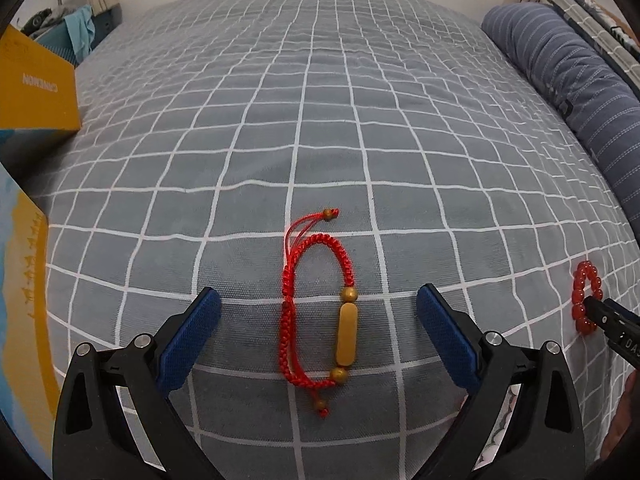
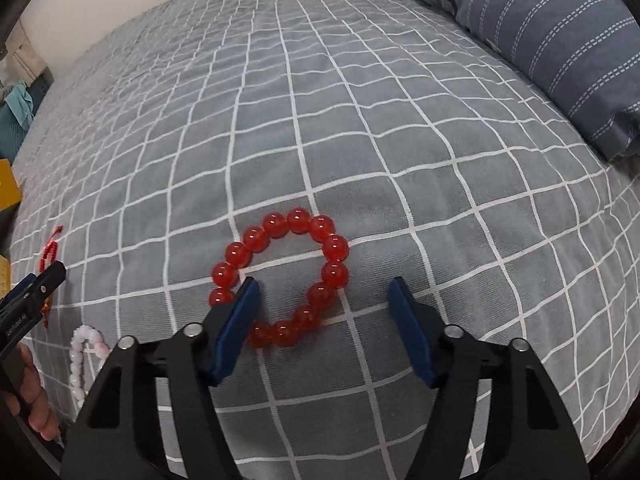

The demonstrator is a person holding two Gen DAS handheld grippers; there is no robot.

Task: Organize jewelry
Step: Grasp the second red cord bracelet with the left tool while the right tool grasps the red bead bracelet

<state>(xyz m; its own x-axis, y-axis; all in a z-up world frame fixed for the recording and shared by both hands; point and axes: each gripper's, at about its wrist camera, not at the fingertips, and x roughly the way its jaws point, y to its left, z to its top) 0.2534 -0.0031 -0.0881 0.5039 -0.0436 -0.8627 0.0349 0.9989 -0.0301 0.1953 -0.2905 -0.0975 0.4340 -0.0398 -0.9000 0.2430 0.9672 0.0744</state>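
Note:
A red braided cord bracelet [image 1: 316,316] with a long yellow bead lies on the grey checked bedsheet [image 1: 320,120]. My left gripper [image 1: 318,294] is open, with one blue pad on each side of the bracelet and neither touching it. A ring of glossy red beads [image 2: 298,220] lies further right. My right gripper [image 2: 323,282] is open over it: the left finger [image 2: 236,320] covers the ring's lower left, and the right pad stands apart from the beads. In the left wrist view the red bead ring [image 1: 585,300] shows at the far right.
A white and pink bead bracelet [image 2: 80,356] lies at the lower left of the right wrist view, beside a hand [image 2: 36,404]. A blue striped bolster [image 1: 580,92] runs along the right of the bed. A yellow box [image 1: 36,88] sits at the left edge.

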